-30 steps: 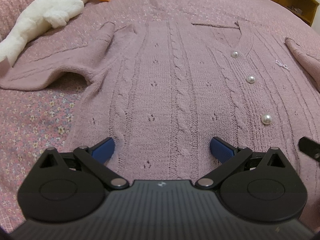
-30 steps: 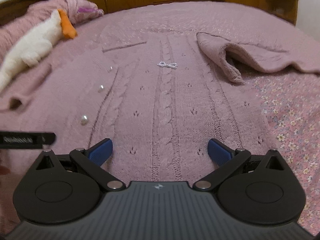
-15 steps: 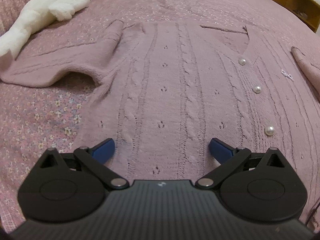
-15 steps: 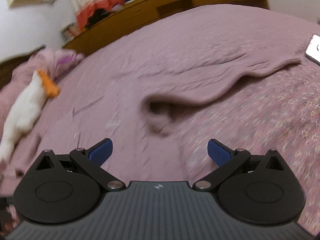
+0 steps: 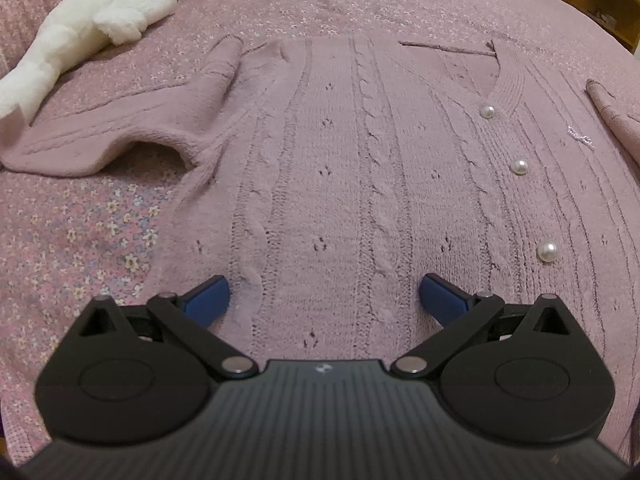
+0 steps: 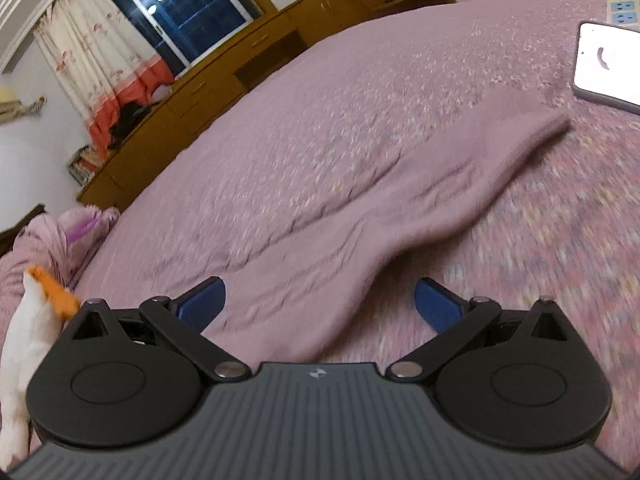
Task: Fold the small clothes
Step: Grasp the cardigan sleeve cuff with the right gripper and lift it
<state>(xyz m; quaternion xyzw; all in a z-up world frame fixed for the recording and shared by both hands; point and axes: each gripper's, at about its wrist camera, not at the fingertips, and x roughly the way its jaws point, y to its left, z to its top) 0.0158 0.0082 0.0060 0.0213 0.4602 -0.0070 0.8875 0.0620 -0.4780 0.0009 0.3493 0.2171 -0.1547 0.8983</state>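
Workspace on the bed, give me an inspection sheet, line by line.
Surface: pink floral bedspread.
Job's things: pink cable-knit cardigan lying flat, front up, pearl buttons showing; one sleeve spread sideways, the other sleeve stretched toward the phone.
Clutter: white plush toy; phone; power strip.
Grippers: left gripper and right gripper, jaws open, holding nothing.
Cables: nothing seen.
Surroundings: wooden cabinets, curtained window.

Plush toy [image 5: 96, 20] far left of cardigan [image 5: 360, 168], phone [image 6: 608, 64] beyond its sleeve [image 6: 420, 208]
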